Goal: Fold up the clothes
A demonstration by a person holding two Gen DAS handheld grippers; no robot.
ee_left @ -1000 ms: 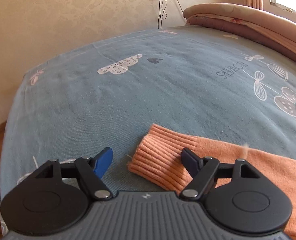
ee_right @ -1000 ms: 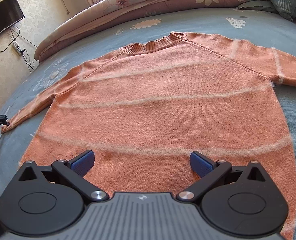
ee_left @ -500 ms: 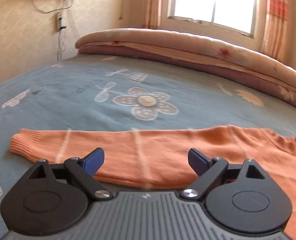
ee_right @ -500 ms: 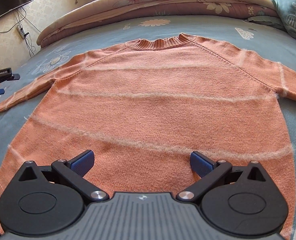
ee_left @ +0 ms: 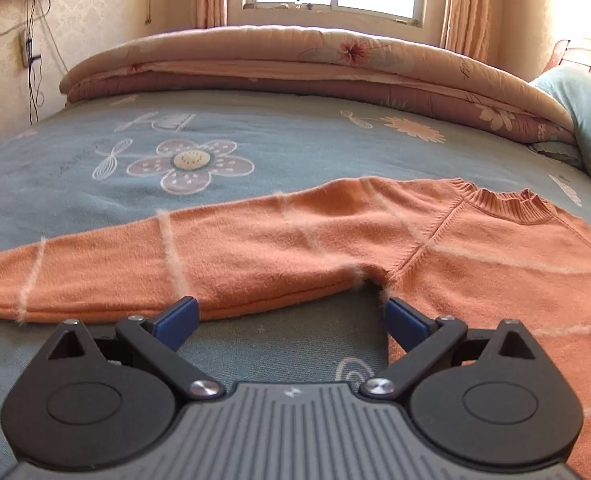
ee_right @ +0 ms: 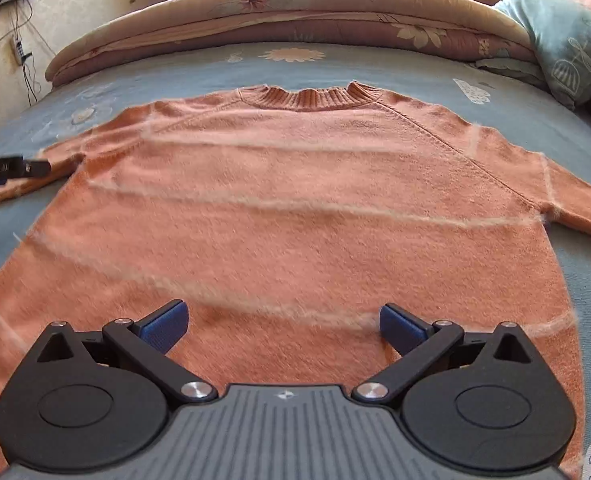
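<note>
Sweater [ee_right: 295, 208] flat, collar toward window, sleeves sideways; both grippers' fingers [ee_left: 175, 316] spread, holding nothing

Sweater's [ee_right: 295, 208] right cuff and hem beyond the frame; left claw [ee_right: 11, 168] mostly cut off.

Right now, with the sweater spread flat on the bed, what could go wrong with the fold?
The left gripper, open, points at the sweater armpit: a grab there may also pinch the bedsheet. The right gripper is open over the body, so a pinch could bunch the knit.
</note>
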